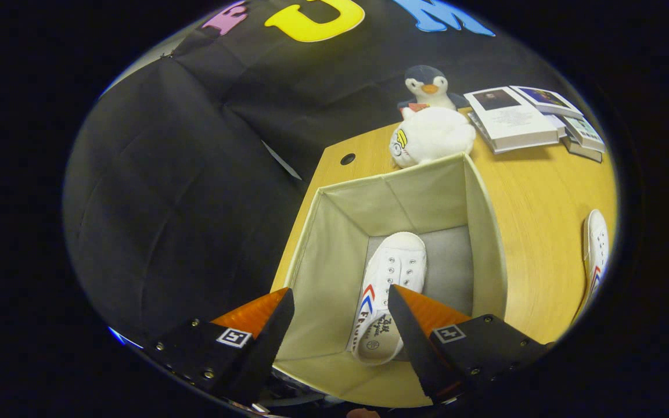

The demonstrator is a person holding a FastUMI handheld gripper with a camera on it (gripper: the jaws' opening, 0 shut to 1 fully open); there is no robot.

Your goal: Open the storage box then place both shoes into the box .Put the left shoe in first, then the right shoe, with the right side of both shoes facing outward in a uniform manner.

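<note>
Two fingers spread wide, nothing between them, so we log the gripper [340, 302] as open and empty, hanging over the near rim of the storage box [334, 244]. Box is open at the top, fabric walls upright, sitting on the wooden table [538, 232] right at its edge next to the black booth cloth. One white shoe [389, 284] lies on the box floor just ahead of and below the fingers, heel toward us, toe pointing to the far wall, striped side turned toward the left wall; we judge this is the left shoe, already dropped in, which would explain the parted fingers. It sits toward the left half of the floor, leaving a grey bare strip on the right, probably room for its partner. Second shoe [596, 255] lies on the table well apart to the right of the box, stripe visible, not yet placed; we read it as the right shoe and the next pick. Beyond the box's far wall: white plush toy [433, 136] touching the rim, penguin plush [427, 87] behind it, stack of books [529, 119] to their right.
</note>
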